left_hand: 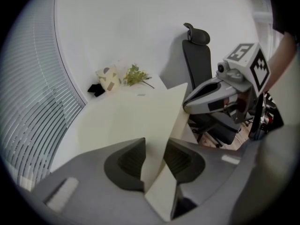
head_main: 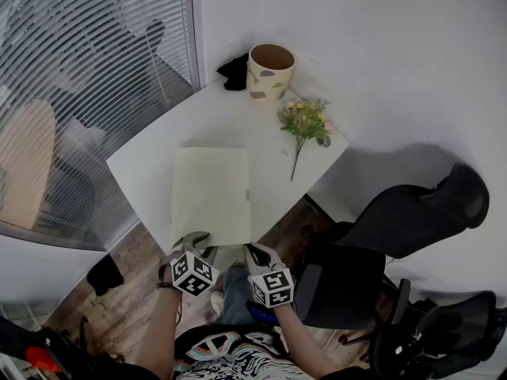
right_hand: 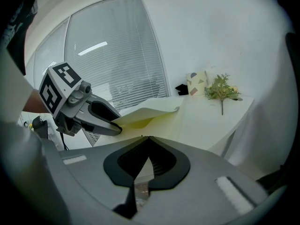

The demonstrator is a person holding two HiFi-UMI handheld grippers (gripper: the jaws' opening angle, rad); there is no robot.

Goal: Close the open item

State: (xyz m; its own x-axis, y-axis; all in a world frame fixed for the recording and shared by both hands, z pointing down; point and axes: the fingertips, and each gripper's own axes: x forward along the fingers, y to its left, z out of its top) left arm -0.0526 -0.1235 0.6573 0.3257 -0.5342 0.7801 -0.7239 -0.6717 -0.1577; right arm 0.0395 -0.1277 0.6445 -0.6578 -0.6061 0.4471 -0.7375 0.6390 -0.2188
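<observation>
A cream folder [head_main: 211, 195] lies on the near part of the white tabletop [head_main: 150, 161]. Its near edge is at the near edge of the tabletop. The left gripper [left_hand: 156, 159] has its jaws pinched on the thin cover [right_hand: 147, 109] of the folder. The cover is lifted up at the near side, and yellow shows under it. The far side of the cover is down low.

The right gripper [right_hand: 144, 142] is just to the right of the left one, at the near edge of the tabletop. Its jaws are pressed together and hold nothing. It does not touch the folder.

At the far end of the tabletop stands a spotted cup [head_main: 271, 70]. A black thing [head_main: 234, 71] lies just to the left of the cup. A bunch of flowers [head_main: 306, 122] lies on the right side. Black office chairs [head_main: 412, 216] stand on the right.
</observation>
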